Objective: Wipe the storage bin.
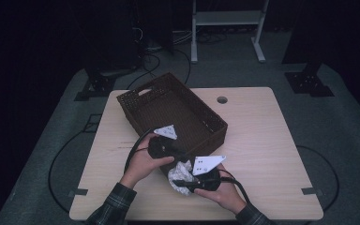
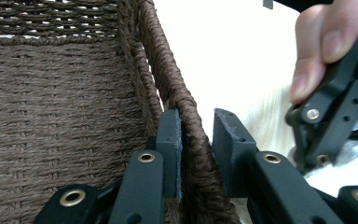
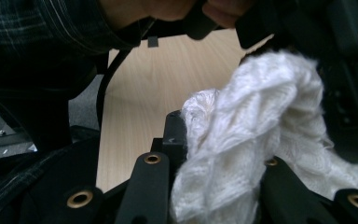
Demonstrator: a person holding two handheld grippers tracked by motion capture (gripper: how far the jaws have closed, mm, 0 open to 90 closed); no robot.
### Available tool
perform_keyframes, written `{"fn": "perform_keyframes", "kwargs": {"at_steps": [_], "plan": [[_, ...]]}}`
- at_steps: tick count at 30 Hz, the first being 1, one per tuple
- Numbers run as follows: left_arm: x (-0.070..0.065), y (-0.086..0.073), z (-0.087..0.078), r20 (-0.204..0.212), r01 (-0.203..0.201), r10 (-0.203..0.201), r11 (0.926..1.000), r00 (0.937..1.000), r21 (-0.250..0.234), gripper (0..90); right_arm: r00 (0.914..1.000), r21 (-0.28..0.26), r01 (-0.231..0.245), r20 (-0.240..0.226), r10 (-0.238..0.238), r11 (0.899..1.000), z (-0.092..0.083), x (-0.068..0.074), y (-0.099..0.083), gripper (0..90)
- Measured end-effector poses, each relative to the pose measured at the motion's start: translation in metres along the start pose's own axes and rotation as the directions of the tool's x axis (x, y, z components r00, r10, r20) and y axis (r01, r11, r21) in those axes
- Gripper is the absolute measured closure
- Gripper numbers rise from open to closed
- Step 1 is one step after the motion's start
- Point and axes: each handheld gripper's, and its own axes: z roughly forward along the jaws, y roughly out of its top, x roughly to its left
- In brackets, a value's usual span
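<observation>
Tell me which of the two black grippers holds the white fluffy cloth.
The right gripper, nearest the table's front edge, is shut on the white fluffy cloth. The left gripper instead clamps the brown woven basket's rim.

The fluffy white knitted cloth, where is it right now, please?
In the high view, the fluffy white knitted cloth is near the table's front edge, clamped in the right tongs, beside the brown woven basket.
</observation>
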Motion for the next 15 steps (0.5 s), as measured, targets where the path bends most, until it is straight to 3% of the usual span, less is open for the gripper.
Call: {"fn": "perform_keyframes", "kwargs": {"at_steps": [8,15], "plan": [[0.000,0.000,0.000,0.000,0.001,-0.001,1.0000,1.0000,0.000,71.9,0.9998,-0.053,-0.007,0.017,0.008,0.999,-0.003,0.001,0.007,75.0],[0.000,0.000,0.000,-0.001,0.001,-0.001,1.0000,1.0000,0.000,71.9,0.9997,-0.033,-0.022,0.011,0.022,0.999,0.006,-0.004,0.004,75.0]]}}
